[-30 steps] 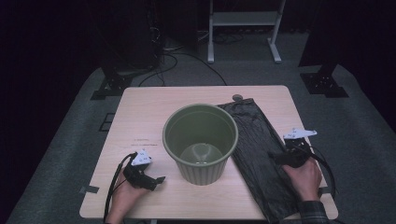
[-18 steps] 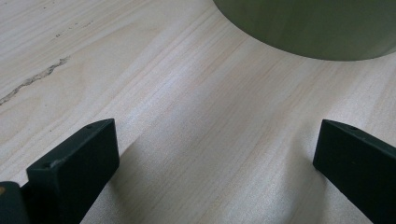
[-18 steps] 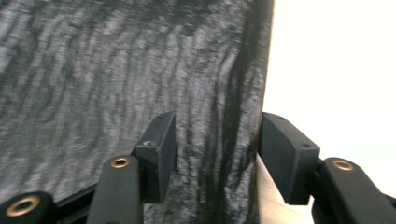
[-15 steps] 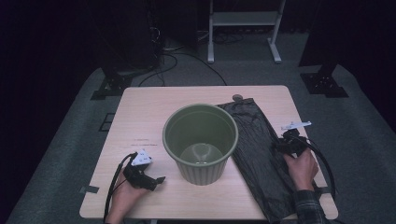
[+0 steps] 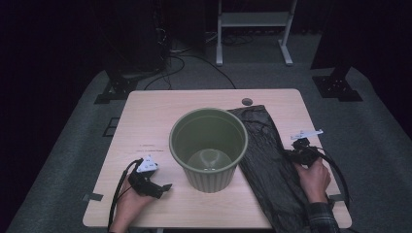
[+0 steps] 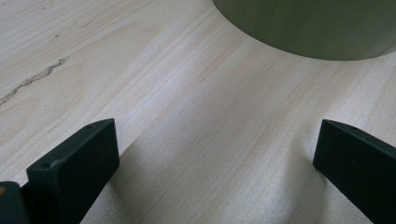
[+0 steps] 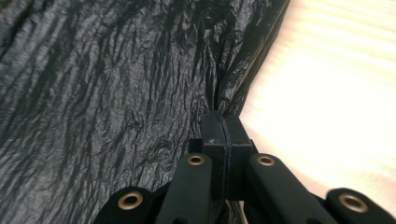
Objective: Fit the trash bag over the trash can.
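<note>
Presently, the right gripper (image 5: 291, 154) sits at the right edge of the black bag (image 5: 272, 179), which lies flat on the table (image 5: 145, 121) to the right of the green bin (image 5: 209, 148). In the right gripper view its jaws have just been closing and now stand pressed together, with a pinch of the bag's edge (image 7: 93, 93) caught between the pads; a fold of the plastic rises from the jaw tips. The right gripper (image 7: 224, 140) points along the bag's border, with bare wood just beside it on one side and crumpled plastic on the other. The right hand (image 5: 313, 177) rests partly on the bag, near the table's right edge.

The bag runs from near the far middle of the table down to the near right corner. Its left side touches or passes just under the bin's base; which of the two cannot be told.

The left gripper (image 5: 163, 189) lies low on the table at the near left, well apart from the bag. In the left gripper view its jaws stand wide apart with nothing between them but bare wood (image 6: 196, 116). The bin's wall (image 6: 308, 28) shows ahead of it, near but not touching.
</note>
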### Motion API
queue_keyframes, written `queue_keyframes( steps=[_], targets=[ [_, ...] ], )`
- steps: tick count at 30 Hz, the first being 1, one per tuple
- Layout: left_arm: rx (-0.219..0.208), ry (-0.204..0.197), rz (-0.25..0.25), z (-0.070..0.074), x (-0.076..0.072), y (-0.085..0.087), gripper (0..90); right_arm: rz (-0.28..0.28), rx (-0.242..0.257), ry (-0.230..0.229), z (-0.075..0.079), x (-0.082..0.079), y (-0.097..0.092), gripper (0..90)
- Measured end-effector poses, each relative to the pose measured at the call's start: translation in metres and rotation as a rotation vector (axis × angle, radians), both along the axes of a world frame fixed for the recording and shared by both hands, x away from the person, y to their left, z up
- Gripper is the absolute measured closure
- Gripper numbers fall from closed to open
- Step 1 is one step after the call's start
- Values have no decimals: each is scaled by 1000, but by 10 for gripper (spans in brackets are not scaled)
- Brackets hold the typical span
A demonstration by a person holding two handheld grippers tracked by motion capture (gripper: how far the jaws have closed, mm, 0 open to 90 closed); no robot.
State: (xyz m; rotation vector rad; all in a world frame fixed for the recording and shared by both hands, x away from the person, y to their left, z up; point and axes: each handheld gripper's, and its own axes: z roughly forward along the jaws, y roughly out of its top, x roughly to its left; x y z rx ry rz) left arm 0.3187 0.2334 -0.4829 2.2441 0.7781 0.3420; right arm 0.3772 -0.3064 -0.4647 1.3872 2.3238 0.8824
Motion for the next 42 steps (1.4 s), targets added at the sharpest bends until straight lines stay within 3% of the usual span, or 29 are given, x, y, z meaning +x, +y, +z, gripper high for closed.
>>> queue_keyframes(
  steps=[5, 7, 11, 12, 13, 14, 15, 16, 17, 18, 19, 29, 42],
  targets=[
    [0, 0, -1, 0, 0, 0, 0, 36, 33, 17, -2, -22, 5, 894],
    [0, 0, -2, 0, 0, 0, 0, 71, 20, 26, -2, -35, 14, 894],
    [-1, 0, -3, 0, 0, 0, 0, 93, 11, 24, -1, -43, 20, 888],
    [-1, 0, -3, 0, 0, 0, 0, 89, 11, 17, -2, -44, 21, 807],
    [-1, 0, -4, 0, 0, 0, 0, 81, 15, 16, -2, -43, 20, 732],
    [-1, 0, -4, 0, 0, 0, 0, 81, 15, 16, -2, -43, 20, 732],
    [-1, 0, -5, 0, 0, 0, 0, 61, 33, 24, -2, -41, 18, 588],
    [-1, 0, -5, 0, 0, 0, 0, 61, 33, 24, -2, -41, 18, 588],
    [-1, 0, -5, 0, 0, 0, 0, 60, 51, 21, -3, -40, 18, 472],
    [-1, 0, -5, 0, 0, 0, 0, 60, 51, 21, -3, -40, 18, 472],
    [-1, 0, -5, 0, 0, 0, 0, 63, 65, 27, -4, -39, 19, 405],
    [-1, -1, -5, 0, 0, 0, 0, 114, 153, 47, -7, -38, 29, 288],
    [-1, -1, -9, 0, 0, 0, 0, 187, 144, 36, -9, -37, 67, 167]
  ],
)
